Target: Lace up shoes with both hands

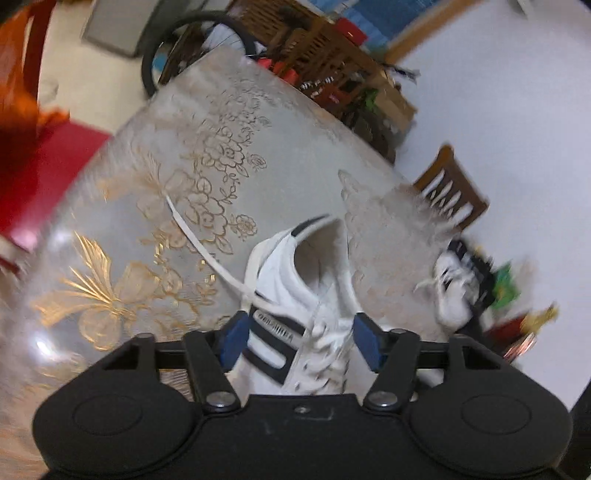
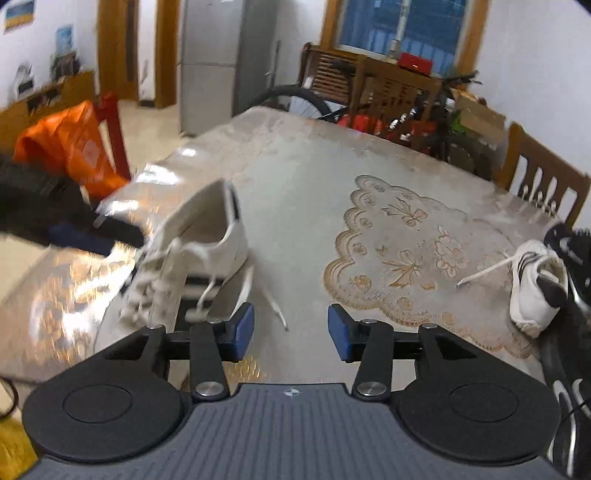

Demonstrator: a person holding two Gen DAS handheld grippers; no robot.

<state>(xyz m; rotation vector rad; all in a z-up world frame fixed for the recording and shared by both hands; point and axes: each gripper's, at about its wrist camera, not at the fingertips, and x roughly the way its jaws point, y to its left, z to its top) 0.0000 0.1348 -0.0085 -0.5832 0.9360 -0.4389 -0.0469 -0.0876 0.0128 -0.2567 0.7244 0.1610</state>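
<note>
Plainly risky: left hand-held gripper (image 1: 299, 341) apart over shoe (image 1: 303, 314), pads clear of it, gripping nothing; right hand-held gripper (image 2: 291, 332) apart and empty, just right of shoe. Loose lace (image 1: 199, 243) trailing left of shoe across surface (image 1: 288, 155). Could slip from eyelets or snag; blur hides threading.

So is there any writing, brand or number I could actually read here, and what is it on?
None can be read.
Shoe: grey side label with raised lettering, too blurred.
Orange bag: pale square logo, too blurred.
Wall posters: too small to tell.
</note>
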